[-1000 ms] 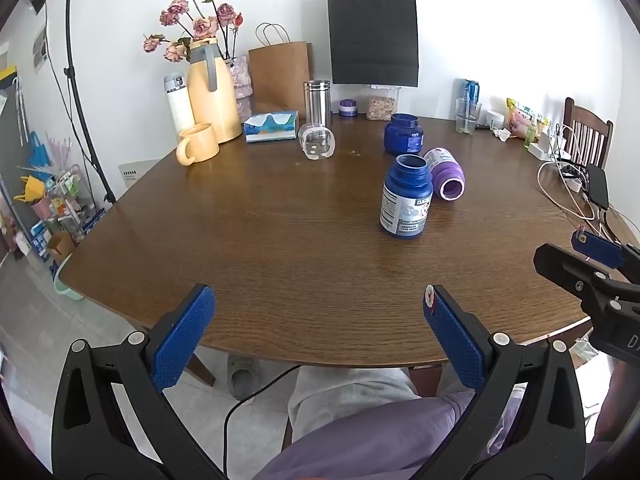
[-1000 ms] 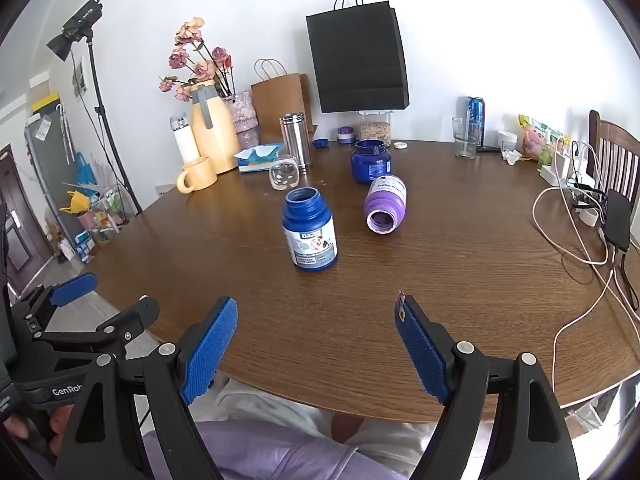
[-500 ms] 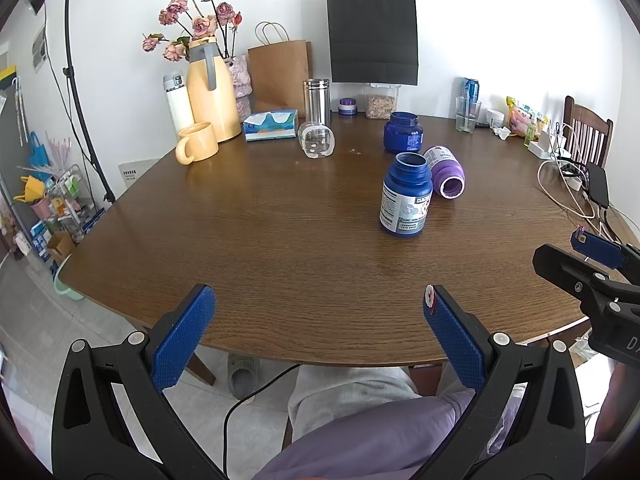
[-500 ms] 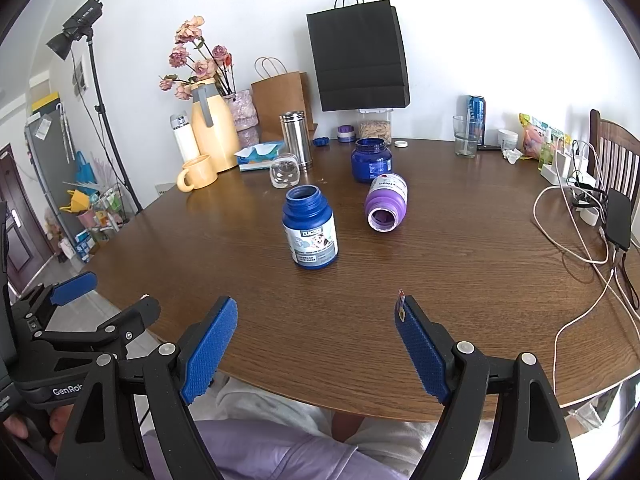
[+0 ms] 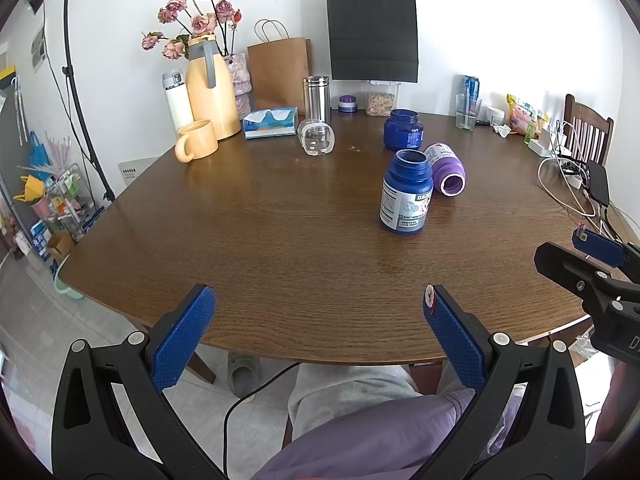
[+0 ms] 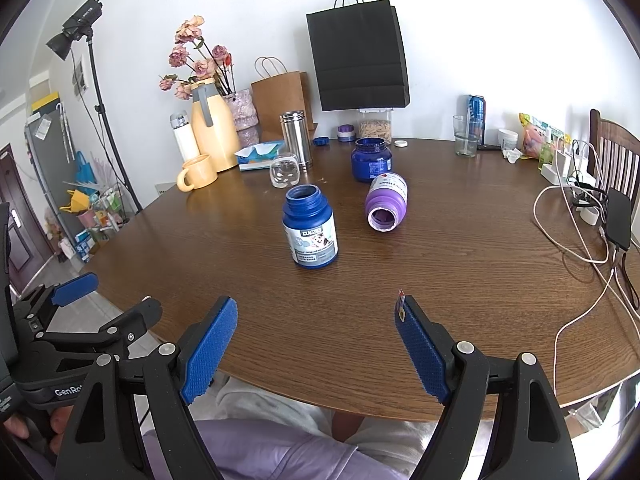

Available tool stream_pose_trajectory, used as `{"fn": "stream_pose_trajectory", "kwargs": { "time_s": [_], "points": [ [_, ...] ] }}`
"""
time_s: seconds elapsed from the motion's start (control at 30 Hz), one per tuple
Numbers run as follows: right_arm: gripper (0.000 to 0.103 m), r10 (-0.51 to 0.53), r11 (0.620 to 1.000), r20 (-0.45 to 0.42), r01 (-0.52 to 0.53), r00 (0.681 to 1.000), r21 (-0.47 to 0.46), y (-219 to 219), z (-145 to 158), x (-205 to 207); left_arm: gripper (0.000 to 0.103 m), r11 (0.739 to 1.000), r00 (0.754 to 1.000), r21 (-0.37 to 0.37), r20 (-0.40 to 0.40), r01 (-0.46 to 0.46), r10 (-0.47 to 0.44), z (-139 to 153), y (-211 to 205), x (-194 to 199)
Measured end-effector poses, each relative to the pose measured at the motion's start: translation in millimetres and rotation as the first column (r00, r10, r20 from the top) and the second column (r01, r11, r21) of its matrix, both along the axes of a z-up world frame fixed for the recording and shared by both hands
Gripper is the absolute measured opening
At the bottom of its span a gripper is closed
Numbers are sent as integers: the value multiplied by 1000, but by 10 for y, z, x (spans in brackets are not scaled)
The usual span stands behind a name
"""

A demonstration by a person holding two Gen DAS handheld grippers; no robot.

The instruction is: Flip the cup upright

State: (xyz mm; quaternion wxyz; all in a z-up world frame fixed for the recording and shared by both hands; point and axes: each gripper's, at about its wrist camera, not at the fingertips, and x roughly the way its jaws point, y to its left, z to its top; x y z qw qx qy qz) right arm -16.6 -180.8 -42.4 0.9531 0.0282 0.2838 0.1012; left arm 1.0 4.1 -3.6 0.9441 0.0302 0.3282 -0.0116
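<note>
A clear glass cup (image 5: 316,140) (image 6: 285,170) lies on its side at the far middle of the wooden table (image 5: 280,248), beside a steel flask. A purple bottle (image 5: 449,168) (image 6: 386,202) also lies on its side, mouth toward me, next to an upright open blue bottle (image 5: 406,192) (image 6: 310,232). My left gripper (image 5: 318,300) hangs open over the table's near edge, holding nothing. My right gripper (image 6: 315,308) is open and empty too, well short of the bottles. Each gripper shows at the side of the other's view.
At the back stand a yellow mug (image 5: 196,140), a yellow jug with flowers (image 5: 210,88), a tissue box (image 5: 270,122), a wide blue jar (image 5: 403,129), paper bags and a glass (image 5: 467,112). Cables and a phone (image 6: 618,220) lie at the right edge. A person's lap is below.
</note>
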Motion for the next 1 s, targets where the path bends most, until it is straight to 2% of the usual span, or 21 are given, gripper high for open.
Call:
{"fn": "stream_pose_trajectory", "kwargs": {
  "time_s": [1.0],
  "points": [
    [85, -1, 1000, -1, 1, 1000, -1, 2, -16, 7, 103, 1000, 1000, 1, -11, -1, 1, -78, -12, -4]
  ]
}}
